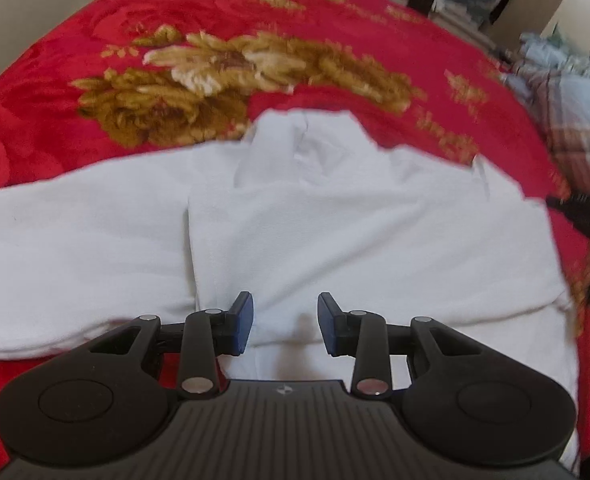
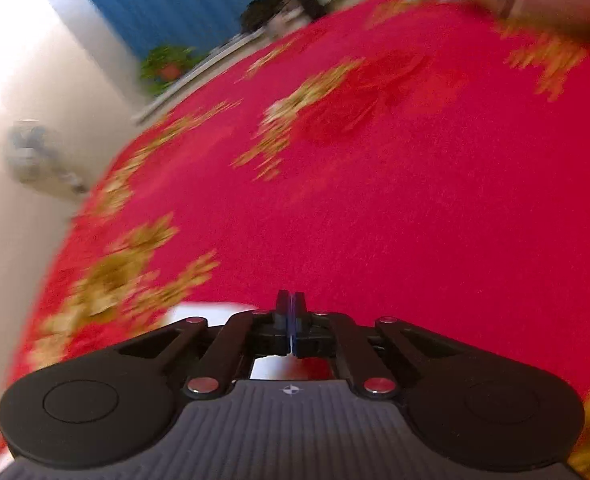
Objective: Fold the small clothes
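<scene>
Hovering over a white garment (image 1: 335, 232), the left gripper (image 1: 285, 322) has its jaws parted with nothing between the blue pads (image 1: 243, 322); the cloth lies beneath and ahead of them, not pinched. That garment is spread on a red blanket with golden flowers (image 1: 75, 40), and looks like a small hooded top (the bunched part farthest from the fingertips seems to be a hood or collar, though blur keeps it uncertain). One panel is already folded over the middle, its straight edge running away from the left finger, while a wide stretch of white fabric extends off to the left of the tool. At the right edge of this view, a dark object sits just past the garment, too blurred to name, with a plaid and pale blue heap of fabric (image 1: 567, 84) beyond it.

The right gripper (image 2: 291, 322) is closed, pads pressed flat together with nothing visible between them. Ahead of it lies only blanket (image 2: 375, 200); a sliver of white cloth (image 2: 207, 310) shows just behind and left of its fingertips.
</scene>
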A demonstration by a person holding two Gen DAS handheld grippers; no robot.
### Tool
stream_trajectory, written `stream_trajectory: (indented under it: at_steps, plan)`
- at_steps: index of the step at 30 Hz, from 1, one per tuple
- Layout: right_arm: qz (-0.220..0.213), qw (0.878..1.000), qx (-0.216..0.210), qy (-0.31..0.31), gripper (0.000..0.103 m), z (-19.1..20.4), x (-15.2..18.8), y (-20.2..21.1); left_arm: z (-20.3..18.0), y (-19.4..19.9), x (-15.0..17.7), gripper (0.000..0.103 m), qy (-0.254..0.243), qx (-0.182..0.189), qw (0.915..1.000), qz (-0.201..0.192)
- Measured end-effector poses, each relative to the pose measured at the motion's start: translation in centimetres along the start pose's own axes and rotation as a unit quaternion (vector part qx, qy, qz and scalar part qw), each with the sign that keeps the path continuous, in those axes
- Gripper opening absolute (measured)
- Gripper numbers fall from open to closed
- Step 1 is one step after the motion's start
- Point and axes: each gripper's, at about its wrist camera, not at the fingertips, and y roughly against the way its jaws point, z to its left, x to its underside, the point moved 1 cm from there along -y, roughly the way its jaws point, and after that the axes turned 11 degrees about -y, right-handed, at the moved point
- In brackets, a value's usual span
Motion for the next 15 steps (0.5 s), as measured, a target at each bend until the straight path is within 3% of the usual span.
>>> stream_trajectory:
  at_steps: [1, 3, 6, 8, 10, 11, 15]
  plan:
    - [-0.013, 1.0, 0.01, 0.003, 0.0, 0.1, -0.2, 0.6, 0.1, 0.3, -0.1, 0.039, 0.0, 0.005, 1.0, -0.005]
    - [-0.001, 1.0, -0.025, 0.016, 0.003, 1.1, -0.1, 1.9, 0.2, 0.6, -0.3, 0.039, -0.001, 0.013, 0.9999, -0.009]
    - [0.057, 0.989, -0.116, 0.068, 0.003, 3.9, 1.9, 4.6, 0.7, 0.3, -0.1, 0.039, 0.001, 0.017, 0.9998, -0.004]
    - [0.106, 0.978, -0.146, 0.107, 0.012, 5.1, 3.9, 5.6, 1.2, -0.8, 0.6, 0.036, -0.002, 0.011, 0.9998, 0.018]
    - [0.165, 0.971, -0.105, 0.136, 0.018, 4.9, 6.5, 4.9, 1.4, -0.9, 0.8, 0.035, -0.004, 0.016, 0.9997, 0.02]
    - [0.198, 0.967, -0.052, 0.15, 0.017, 4.2, 7.9, 4.3, 1.5, -0.4, 0.7, 0.036, 0.002, 0.02, 0.9996, 0.019]
    - [0.176, 0.973, -0.031, 0.148, 0.016, 2.0, 9.3, 6.6, 1.7, 1.0, 1.0, 0.037, 0.008, 0.043, 0.999, -0.005]
